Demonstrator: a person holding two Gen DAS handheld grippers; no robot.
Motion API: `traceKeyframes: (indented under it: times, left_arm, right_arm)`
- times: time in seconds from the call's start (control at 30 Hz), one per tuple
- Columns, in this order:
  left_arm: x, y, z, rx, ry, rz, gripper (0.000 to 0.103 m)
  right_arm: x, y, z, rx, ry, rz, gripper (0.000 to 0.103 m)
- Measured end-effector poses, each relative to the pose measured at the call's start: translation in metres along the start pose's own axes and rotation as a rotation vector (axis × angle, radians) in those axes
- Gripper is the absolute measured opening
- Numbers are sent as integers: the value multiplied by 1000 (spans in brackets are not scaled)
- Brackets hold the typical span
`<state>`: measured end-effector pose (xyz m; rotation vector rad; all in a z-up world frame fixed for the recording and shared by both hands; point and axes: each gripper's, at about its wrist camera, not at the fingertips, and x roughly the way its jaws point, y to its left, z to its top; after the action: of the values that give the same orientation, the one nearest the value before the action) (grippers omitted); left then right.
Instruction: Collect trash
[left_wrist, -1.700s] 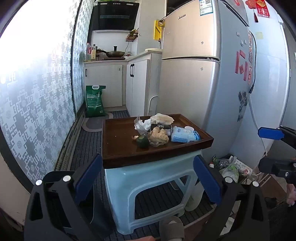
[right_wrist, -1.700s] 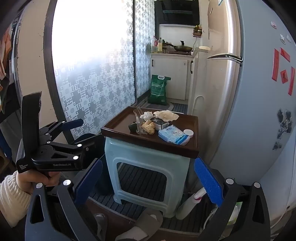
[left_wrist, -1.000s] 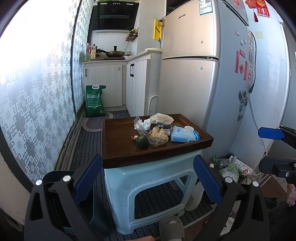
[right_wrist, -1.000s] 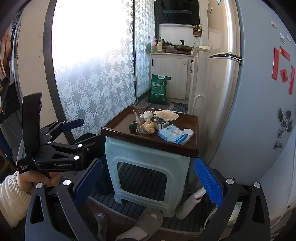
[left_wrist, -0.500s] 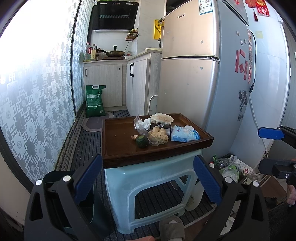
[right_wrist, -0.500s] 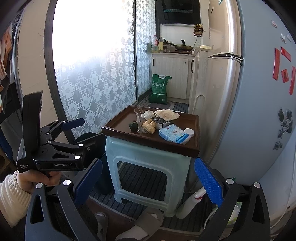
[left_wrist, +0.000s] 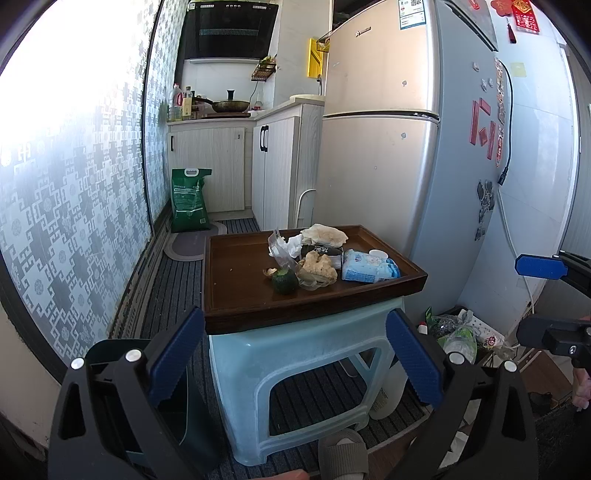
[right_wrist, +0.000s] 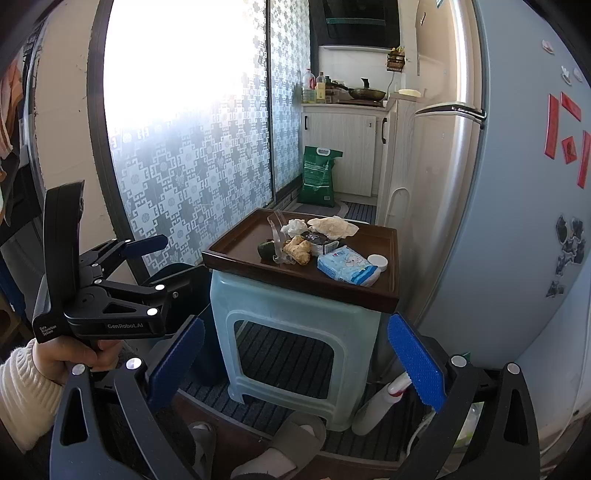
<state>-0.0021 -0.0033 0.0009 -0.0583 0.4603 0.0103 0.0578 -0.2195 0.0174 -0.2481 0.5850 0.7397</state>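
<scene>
A dark wooden tray (left_wrist: 236, 295) (right_wrist: 236, 254) rests on a pale blue plastic stool (left_wrist: 295, 354) (right_wrist: 295, 317). On it lie a green round fruit (left_wrist: 284, 281), crumpled clear plastic (left_wrist: 279, 251), a beige lumpy scrap (left_wrist: 318, 266), white tissue (left_wrist: 325, 234), a blue-white wipes pack (left_wrist: 369, 270) (right_wrist: 348, 266) and a white cap (right_wrist: 377, 261). My left gripper (left_wrist: 295, 362) stands open well short of the stool. My right gripper (right_wrist: 295, 363) is open too, equally far back. A dark bin (left_wrist: 110, 354) stands at the stool's left.
A tall fridge (left_wrist: 388, 147) stands right behind the stool. Bags and bottles (left_wrist: 454, 336) lie on the floor by the fridge. A green sack (left_wrist: 190, 199) leans at the far cabinets. Slippers (right_wrist: 291, 443) sit on the floor in front. A patterned glass door (left_wrist: 74, 184) lines the left.
Almost nothing: the right wrist view has shifted very slightly, and both grippers stay open and away from the tray.
</scene>
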Motion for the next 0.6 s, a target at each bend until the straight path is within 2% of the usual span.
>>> traceKeyframes:
  times: [0.6]
  left_arm:
    - [3, 1, 0, 0, 1, 0, 100]
  right_arm:
    - [0, -1, 0, 2, 1, 1, 101]
